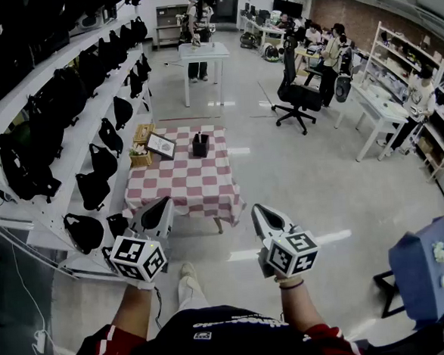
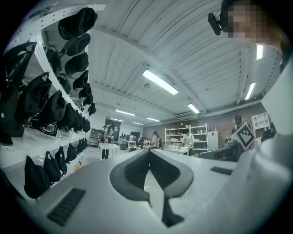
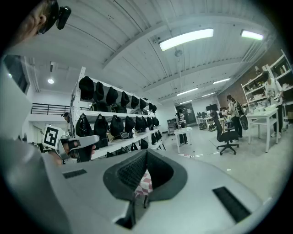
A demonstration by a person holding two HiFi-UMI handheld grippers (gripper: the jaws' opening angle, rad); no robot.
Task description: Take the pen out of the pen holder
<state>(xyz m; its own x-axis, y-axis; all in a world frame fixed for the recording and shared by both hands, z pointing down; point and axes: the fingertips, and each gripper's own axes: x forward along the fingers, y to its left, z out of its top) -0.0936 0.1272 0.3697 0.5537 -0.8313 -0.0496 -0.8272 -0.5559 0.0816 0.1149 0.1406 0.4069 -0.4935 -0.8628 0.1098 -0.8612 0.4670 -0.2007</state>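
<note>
A small black pen holder [image 1: 200, 145] stands near the far edge of a low table with a red-and-white checked cloth [image 1: 184, 185]. From here I cannot make out a pen in it. In the head view both grippers are held well short of the table, over the floor. The left gripper [image 1: 165, 203] is shut and empty, its jaw tips meeting in the left gripper view [image 2: 149, 151]. The right gripper [image 1: 256, 208] is shut and empty too [image 3: 146, 150]. A strip of the checked cloth [image 3: 143, 185] shows through the gap below its tips.
On the table also lie a framed picture [image 1: 161, 145] and a small basket [image 1: 141, 145]. White shelves with several black bags [image 1: 65, 108] run along the left. Beyond are a white table [image 1: 204, 53], an office chair [image 1: 296, 92] and people at desks. A blue stand [image 1: 429, 268] is at right.
</note>
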